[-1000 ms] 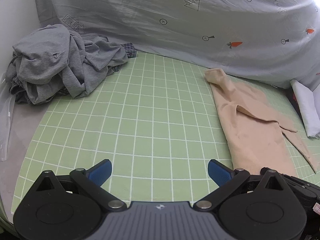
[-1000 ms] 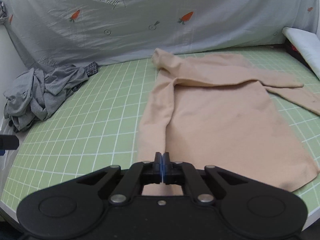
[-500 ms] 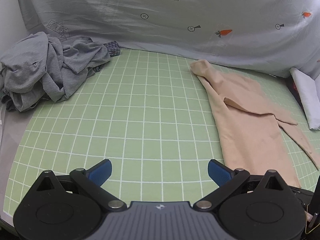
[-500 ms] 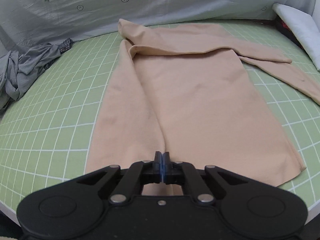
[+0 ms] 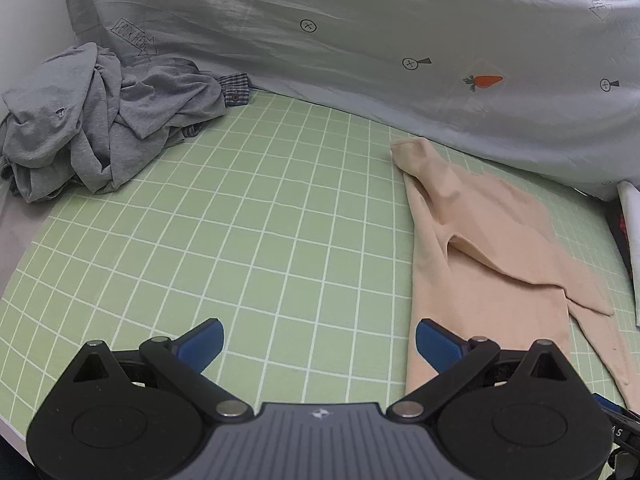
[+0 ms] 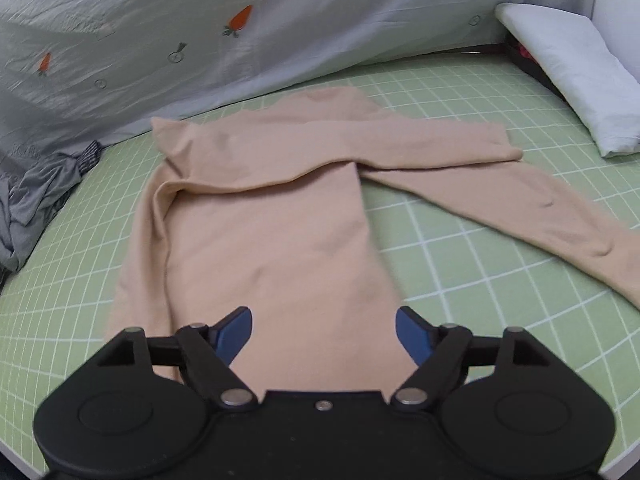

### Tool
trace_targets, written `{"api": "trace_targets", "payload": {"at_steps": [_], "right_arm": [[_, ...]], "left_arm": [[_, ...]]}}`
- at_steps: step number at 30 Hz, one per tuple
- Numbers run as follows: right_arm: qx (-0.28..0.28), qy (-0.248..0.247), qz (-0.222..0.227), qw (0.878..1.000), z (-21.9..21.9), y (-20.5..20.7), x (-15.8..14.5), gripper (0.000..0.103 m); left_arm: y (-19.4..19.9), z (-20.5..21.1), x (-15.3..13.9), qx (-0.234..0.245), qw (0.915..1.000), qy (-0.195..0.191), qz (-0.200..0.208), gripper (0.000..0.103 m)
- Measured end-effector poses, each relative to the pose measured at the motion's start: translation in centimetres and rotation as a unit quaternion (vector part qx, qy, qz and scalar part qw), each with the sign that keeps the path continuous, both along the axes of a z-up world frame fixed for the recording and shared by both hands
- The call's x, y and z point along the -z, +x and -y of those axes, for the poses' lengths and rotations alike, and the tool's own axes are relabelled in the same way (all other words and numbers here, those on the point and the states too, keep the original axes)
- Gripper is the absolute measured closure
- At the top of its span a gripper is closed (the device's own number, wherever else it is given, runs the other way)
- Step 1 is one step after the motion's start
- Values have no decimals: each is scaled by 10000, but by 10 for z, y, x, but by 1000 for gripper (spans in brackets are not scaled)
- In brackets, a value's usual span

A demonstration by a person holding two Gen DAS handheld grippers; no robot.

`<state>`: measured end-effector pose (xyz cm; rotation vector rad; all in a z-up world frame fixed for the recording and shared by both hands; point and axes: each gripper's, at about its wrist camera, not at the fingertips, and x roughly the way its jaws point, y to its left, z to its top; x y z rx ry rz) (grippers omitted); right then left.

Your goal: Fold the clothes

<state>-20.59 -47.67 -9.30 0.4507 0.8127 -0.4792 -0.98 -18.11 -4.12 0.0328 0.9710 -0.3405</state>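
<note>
A beige long-sleeved top (image 6: pixel 272 240) lies flat on the green grid mat (image 6: pixel 500 264), one sleeve folded across its chest, the other stretched out to the right. In the left wrist view the beige top (image 5: pixel 480 248) lies at the right. My right gripper (image 6: pixel 324 332) is open and empty, just above the top's near hem. My left gripper (image 5: pixel 318 340) is open and empty over bare mat (image 5: pixel 260 220), with its right finger next to the top's left edge.
A heap of grey clothes (image 5: pixel 92 120) lies at the mat's far left, also at the left edge of the right wrist view (image 6: pixel 36 196). A grey carrot-print sheet (image 5: pixel 360 40) rises behind. A folded white cloth (image 6: pixel 568 76) lies at the far right.
My right gripper was shut and has opened wide, moving forward over the top. My left gripper moved forward, staying open.
</note>
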Motion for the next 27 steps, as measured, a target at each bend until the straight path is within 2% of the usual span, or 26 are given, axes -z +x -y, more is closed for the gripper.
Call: {"api": "trace_targets", "payload": {"at_steps": [7,12,16,23,27], "right_arm": [[824,63,128,9965,93,10,11,20],[1371,23,198,9904,168,36,23,19],[1627,74,-45,9866,220,62,37,19],[1347,-260,-462,9895,244,84,51,19],[1364,-387,-408,9891,247,88,53,22]], "left_arm": [[41,53,12,-6,9999,147,-50,2],[85,97,24,90,9995,303,-95,2],[121,128,34,54,9987,497,-69,2],[176,170,52,257,9978,617,8,2],[200,185,61,328,9983,471,-40,10]]}}
